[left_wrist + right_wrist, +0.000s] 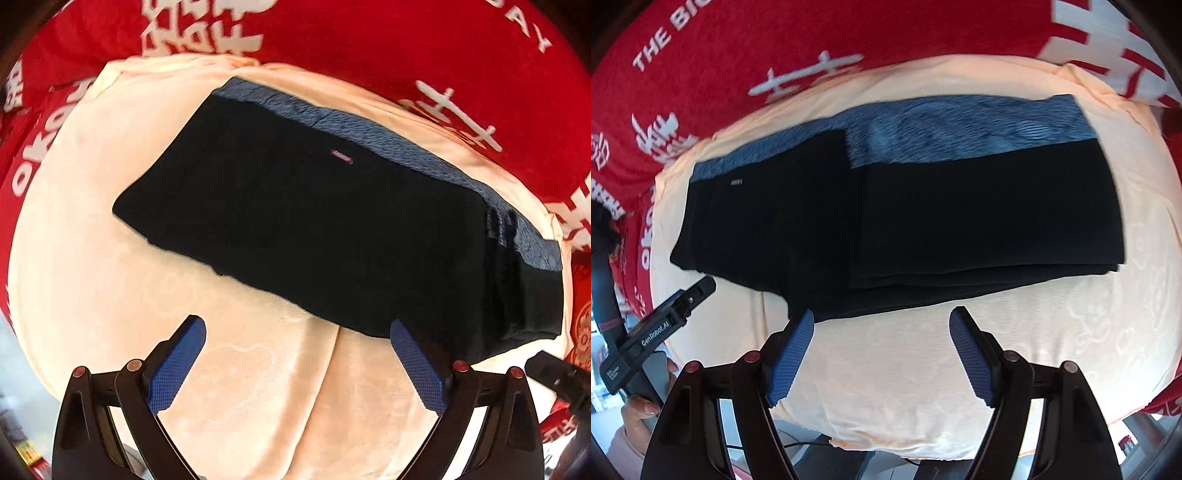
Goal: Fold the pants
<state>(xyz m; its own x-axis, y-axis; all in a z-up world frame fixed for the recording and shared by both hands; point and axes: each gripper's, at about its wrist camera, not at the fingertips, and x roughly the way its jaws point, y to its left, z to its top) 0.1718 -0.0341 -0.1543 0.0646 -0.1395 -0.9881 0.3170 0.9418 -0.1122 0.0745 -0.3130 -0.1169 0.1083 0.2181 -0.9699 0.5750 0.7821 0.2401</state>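
Black pants [295, 221] with a blue-grey waistband [369, 129] lie folded flat on a cream cloth [147, 295]. In the right wrist view the pants [886, 221] show a folded layer on the right half. My left gripper [297, 326] is open and empty, just short of the pants' near edge. My right gripper [882, 317] is open and empty at the near edge of the pants. The left gripper also shows in the right wrist view [679, 306], at the pants' left corner.
The cream cloth [923, 387] lies over a red cloth with white lettering [369, 44], which surrounds it at the back and sides. The right gripper's tip [554, 373] shows at the right edge of the left wrist view. A hand [635, 413] holds the left gripper's handle.
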